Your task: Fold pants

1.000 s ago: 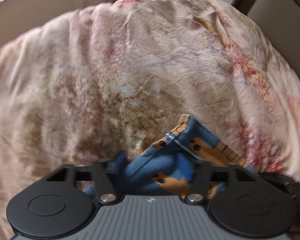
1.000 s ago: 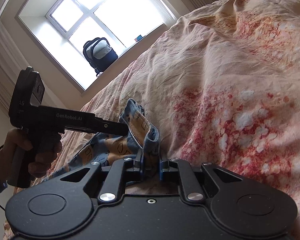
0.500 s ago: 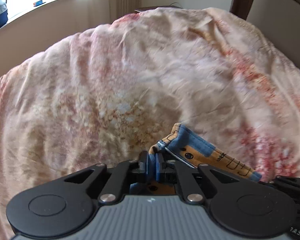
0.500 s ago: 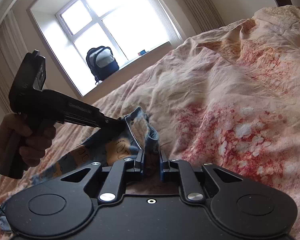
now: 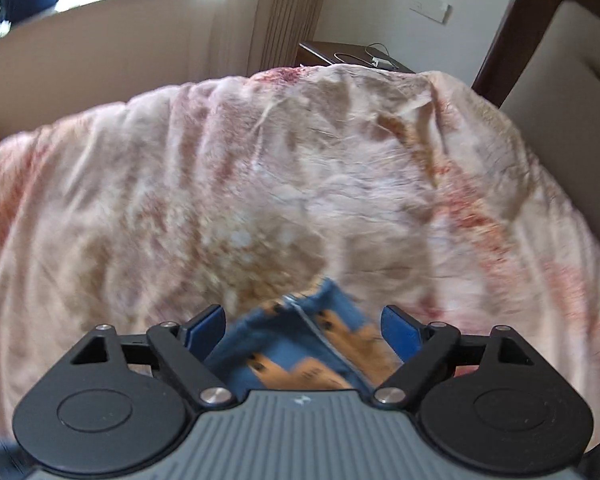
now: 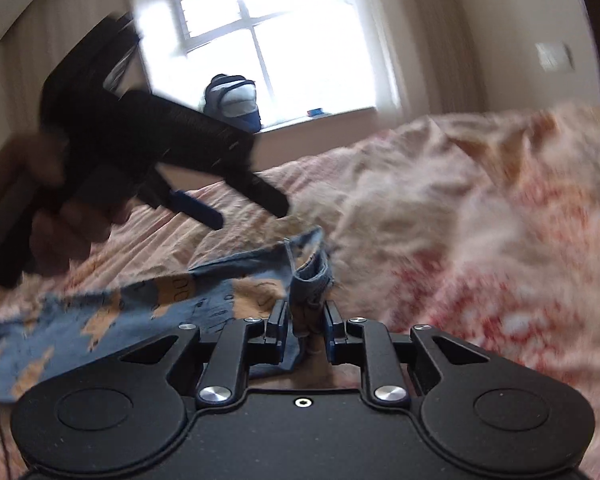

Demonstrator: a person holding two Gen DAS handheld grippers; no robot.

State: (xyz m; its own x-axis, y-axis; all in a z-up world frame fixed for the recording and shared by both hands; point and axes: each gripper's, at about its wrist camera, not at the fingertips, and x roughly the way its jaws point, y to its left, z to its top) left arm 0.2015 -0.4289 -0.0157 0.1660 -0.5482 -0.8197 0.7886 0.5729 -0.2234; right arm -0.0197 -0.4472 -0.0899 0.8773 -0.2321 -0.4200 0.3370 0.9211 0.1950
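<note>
The pants (image 5: 300, 356) are small, blue with orange animal prints, and lie on a pink floral bedspread (image 5: 260, 184). In the left wrist view my left gripper (image 5: 302, 322) is open, its blue pads wide apart above the cloth. In the right wrist view the pants (image 6: 148, 300) stretch out to the left, and my right gripper (image 6: 306, 322) is shut on a bunched edge of them (image 6: 312, 280). The left gripper (image 6: 252, 210) shows there raised above the pants, fingers apart and empty.
A window with a backpack (image 6: 232, 98) on its sill is at the back. A dark wooden headboard (image 5: 540, 36) and a bedside table (image 5: 348, 54) with cables lie beyond the bed. The bedspread is wrinkled all around.
My left gripper was shut on the pants half a second ago; it has opened, let go and lifted away. The right gripper keeps its hold. Both views are motion-blurred.
</note>
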